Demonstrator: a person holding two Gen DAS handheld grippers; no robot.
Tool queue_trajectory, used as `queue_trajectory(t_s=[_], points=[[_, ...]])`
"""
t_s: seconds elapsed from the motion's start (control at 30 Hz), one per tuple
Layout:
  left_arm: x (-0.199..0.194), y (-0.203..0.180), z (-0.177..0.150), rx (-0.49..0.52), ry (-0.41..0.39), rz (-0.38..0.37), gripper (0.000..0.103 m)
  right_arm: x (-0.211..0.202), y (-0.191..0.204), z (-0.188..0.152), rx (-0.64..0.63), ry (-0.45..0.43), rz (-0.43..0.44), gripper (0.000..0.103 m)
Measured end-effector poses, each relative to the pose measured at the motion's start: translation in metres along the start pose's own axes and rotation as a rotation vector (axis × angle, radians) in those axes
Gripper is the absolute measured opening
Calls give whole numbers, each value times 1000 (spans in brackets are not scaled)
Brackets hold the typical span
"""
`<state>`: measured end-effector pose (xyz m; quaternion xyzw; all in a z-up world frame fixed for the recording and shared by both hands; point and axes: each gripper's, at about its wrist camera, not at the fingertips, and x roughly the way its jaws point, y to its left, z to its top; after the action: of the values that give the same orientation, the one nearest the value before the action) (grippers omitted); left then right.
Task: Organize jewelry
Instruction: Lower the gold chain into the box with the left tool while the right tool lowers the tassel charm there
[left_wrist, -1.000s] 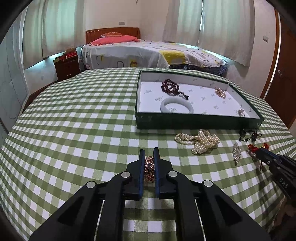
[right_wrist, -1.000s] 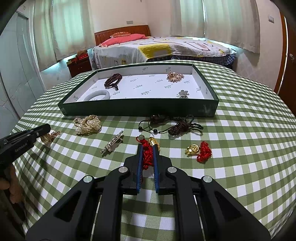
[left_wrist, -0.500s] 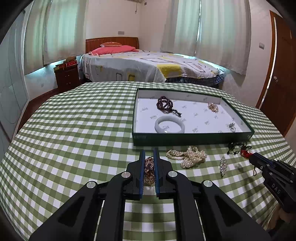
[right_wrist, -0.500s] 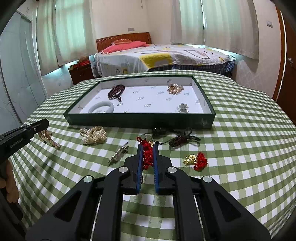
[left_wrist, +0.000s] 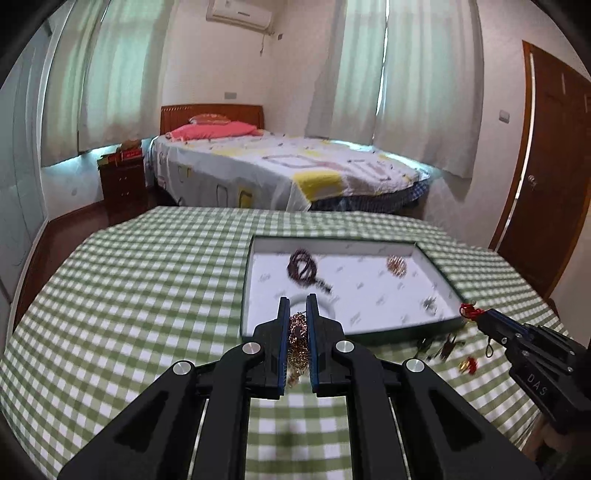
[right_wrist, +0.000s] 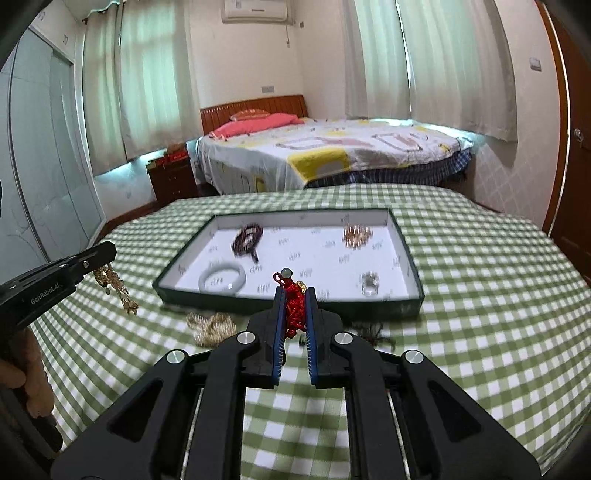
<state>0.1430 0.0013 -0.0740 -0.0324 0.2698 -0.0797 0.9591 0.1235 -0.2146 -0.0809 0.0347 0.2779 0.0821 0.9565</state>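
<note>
My left gripper (left_wrist: 297, 306) is shut on a gold chain piece (left_wrist: 297, 339) and holds it above the table, just short of the near left corner of the green tray (left_wrist: 439, 275). The chain dangles from it in the right wrist view (right_wrist: 114, 286). My right gripper (right_wrist: 294, 293) is shut on a red knotted cord ornament (right_wrist: 291, 306) and holds it up in front of the tray's near wall (right_wrist: 369, 308). The tray holds a dark bead bracelet (right_wrist: 247, 238), a white bangle (right_wrist: 221, 278), a gold piece (right_wrist: 355, 236) and a silver ring (right_wrist: 369, 281).
On the green checked cloth before the tray lie a pearl strand (right_wrist: 212, 326), a dark cord necklace (right_wrist: 371, 330) and a red and gold charm (left_wrist: 469, 365). A bed (right_wrist: 332, 151) and a nightstand (right_wrist: 171, 177) stand beyond the table. A door (left_wrist: 550, 184) is at right.
Both grippers have risen off the table with their pieces and moved toward the tray. The chain and the red ornament now hang in the air.
</note>
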Motion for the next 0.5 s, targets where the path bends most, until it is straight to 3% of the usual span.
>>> queue_trajectory(t_s=[0.5], points=[[29, -26, 66, 23, -103, -55, 9, 27, -13, 66, -25, -97, -19, 11]])
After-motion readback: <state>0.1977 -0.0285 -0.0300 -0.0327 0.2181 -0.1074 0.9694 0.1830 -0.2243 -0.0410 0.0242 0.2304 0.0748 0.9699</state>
